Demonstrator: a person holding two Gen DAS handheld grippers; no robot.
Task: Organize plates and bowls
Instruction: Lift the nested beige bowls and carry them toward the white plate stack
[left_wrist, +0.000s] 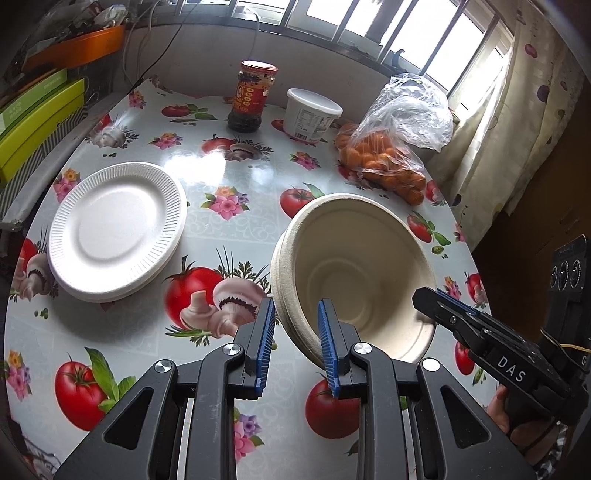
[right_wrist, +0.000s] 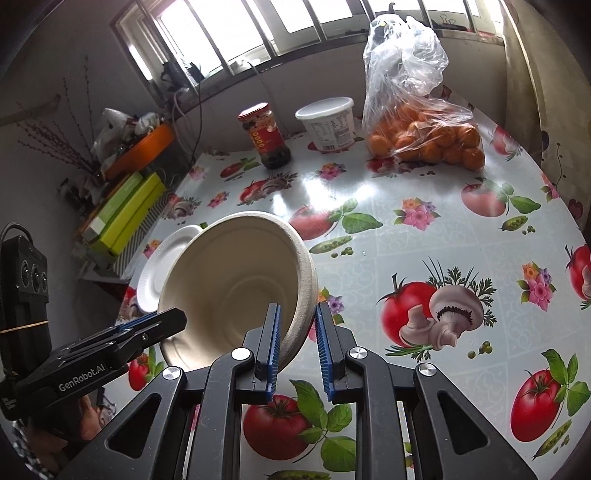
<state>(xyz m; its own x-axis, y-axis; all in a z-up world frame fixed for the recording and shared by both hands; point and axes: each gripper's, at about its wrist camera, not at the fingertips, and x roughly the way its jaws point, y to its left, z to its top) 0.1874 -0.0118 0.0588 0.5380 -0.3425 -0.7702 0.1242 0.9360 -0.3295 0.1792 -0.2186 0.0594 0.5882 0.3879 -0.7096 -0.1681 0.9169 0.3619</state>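
Both grippers hold one stack of beige bowls (left_wrist: 354, 273) off the table, tilted so the open mouth faces the cameras. Left gripper (left_wrist: 297, 325) pinches the stack's rim on one side — one blue pad outside the wall, the other inside the bowl. Right gripper (right_wrist: 297, 328) does the same on the opposite rim, its jaws narrowed onto the layered edges; in the left wrist view it shows at the right as a black clamp (left_wrist: 454, 317) biting the far lip. At least three nested rims are visible along the stack's edge. The stack hangs above the round table (left_wrist: 229, 177), which is covered in a glossy cloth printed with tomatoes, mushrooms and flowers. To the left of the bowls, well apart, a stack of white ribbed plates (left_wrist: 118, 232) rests flat on the cloth. At the far edge near the window stand a red-lidded sauce jar (left_wrist: 251, 98), just beside it a white lidded tub (left_wrist: 312, 114), and then a clear plastic bag of oranges (left_wrist: 384, 162) — bag top loose and crumpled. Green boxes (left_wrist: 37, 122) sit stacked off the table's left side.
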